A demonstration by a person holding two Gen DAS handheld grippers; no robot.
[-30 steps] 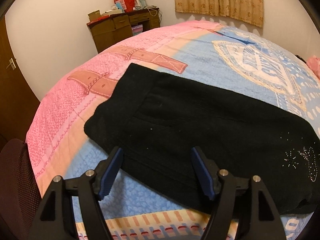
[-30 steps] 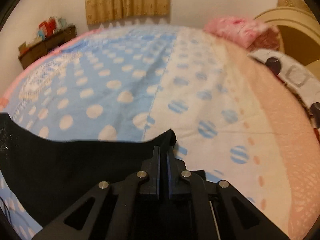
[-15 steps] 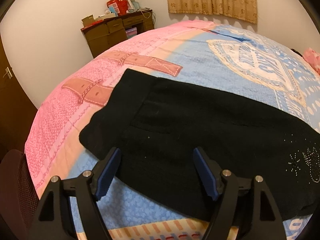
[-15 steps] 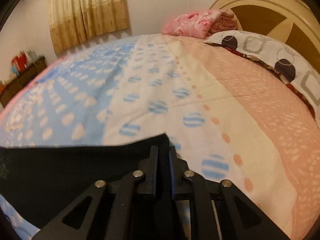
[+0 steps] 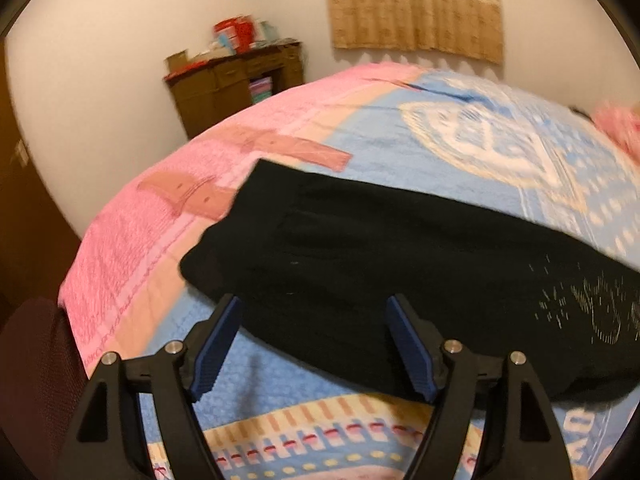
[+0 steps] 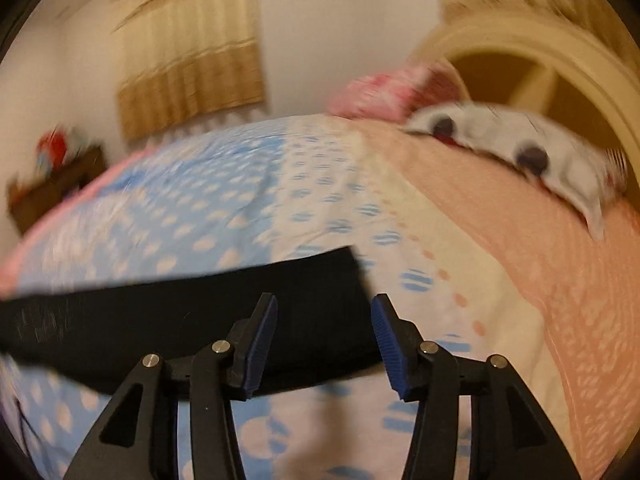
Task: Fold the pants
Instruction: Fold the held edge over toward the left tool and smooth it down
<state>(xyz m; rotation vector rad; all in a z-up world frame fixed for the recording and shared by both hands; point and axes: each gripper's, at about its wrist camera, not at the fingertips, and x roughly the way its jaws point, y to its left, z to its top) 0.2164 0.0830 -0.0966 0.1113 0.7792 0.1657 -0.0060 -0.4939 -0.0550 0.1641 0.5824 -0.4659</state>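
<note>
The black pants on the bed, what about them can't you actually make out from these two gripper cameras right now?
- Left wrist view: the right end of the black pants is cut off by the lens edge, and motion blur smears the sparkly design.
- Right wrist view: the pants' left part runs out of frame; the whole view is blurred.
- Near edge: partly hidden behind the open left gripper and open right gripper.
- Neither view shows the garment whole.

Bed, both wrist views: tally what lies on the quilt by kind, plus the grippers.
Black pants: 1
Pillows: 2, one pink, one white with dark dots
Grippers: 2, left and right, jaws open
Total: 5
</note>
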